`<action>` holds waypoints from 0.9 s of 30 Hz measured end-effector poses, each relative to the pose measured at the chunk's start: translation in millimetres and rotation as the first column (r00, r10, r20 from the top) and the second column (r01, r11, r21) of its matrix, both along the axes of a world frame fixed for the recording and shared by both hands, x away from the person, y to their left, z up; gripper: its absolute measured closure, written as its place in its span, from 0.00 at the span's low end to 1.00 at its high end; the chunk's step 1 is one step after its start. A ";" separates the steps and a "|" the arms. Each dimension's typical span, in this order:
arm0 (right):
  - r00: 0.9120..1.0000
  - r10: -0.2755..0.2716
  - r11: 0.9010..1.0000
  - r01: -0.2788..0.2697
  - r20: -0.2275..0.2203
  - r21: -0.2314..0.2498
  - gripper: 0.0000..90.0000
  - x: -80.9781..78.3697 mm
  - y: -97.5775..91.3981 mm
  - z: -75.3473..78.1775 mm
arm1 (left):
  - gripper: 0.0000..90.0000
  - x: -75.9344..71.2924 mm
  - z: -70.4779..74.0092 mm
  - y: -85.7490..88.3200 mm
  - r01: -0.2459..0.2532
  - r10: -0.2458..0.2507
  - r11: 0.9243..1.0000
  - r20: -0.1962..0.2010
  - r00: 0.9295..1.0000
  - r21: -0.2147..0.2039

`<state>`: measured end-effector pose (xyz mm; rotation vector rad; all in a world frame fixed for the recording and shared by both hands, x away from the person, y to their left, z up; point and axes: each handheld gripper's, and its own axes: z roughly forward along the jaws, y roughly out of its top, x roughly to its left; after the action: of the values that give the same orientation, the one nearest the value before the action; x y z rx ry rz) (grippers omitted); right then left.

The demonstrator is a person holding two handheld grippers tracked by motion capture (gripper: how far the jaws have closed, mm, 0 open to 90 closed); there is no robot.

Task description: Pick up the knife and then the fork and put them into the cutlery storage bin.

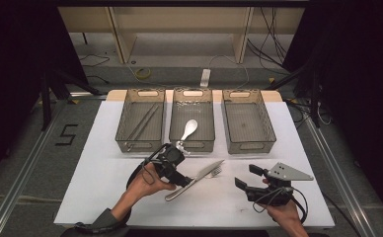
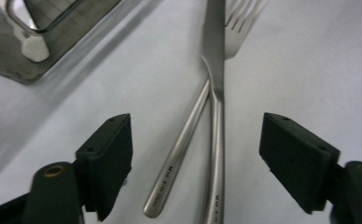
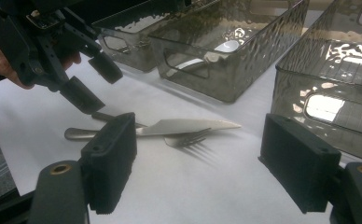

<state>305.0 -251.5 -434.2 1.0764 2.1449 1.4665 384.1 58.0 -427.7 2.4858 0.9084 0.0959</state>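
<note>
A steel knife (image 1: 204, 174) lies slantwise on the white sheet (image 1: 105, 187), crossing over a fork (image 1: 216, 172) whose tines poke out by the blade. My left gripper (image 1: 180, 168) hovers low over their handle ends. In the left gripper view its jaws stand open (image 2: 195, 126), with the knife handle (image 2: 216, 154) and the fork handle (image 2: 179, 154) between them and a gap on each side. My right gripper (image 1: 248, 177) rests to the right of the cutlery, open with nothing between its jaws (image 3: 200, 140). It faces the knife (image 3: 188, 125) and the fork (image 3: 188, 139).
Three clear grey bins stand in a row at the back. The left bin (image 1: 122, 118) holds chopsticks (image 1: 145, 121), the middle bin (image 1: 193, 143) a white spoon (image 1: 189, 129), and the right bin (image 1: 251, 145) nothing visible. Bare white sheet lies between the cutlery and the front edge.
</note>
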 end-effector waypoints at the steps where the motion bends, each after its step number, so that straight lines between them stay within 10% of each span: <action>1: 1.000 0.000 1.000 0.000 0.002 0.001 0.31 -0.4 0.1 0.1 | 0.31 -1.2 -0.5 -0.7 0.006 -0.006 1.000 -0.004 1.000 -0.002; 27: 1.000 0.009 1.000 -0.009 0.010 -0.022 0.31 -2.3 4.9 1.1 | 0.69 -6.8 -34.1 -13.5 0.069 -0.064 0.993 -0.051 0.997 0.100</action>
<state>302.7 -246.6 -433.1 1.0508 2.1573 1.4457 377.3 44.5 -461.8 2.6200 0.8591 0.0614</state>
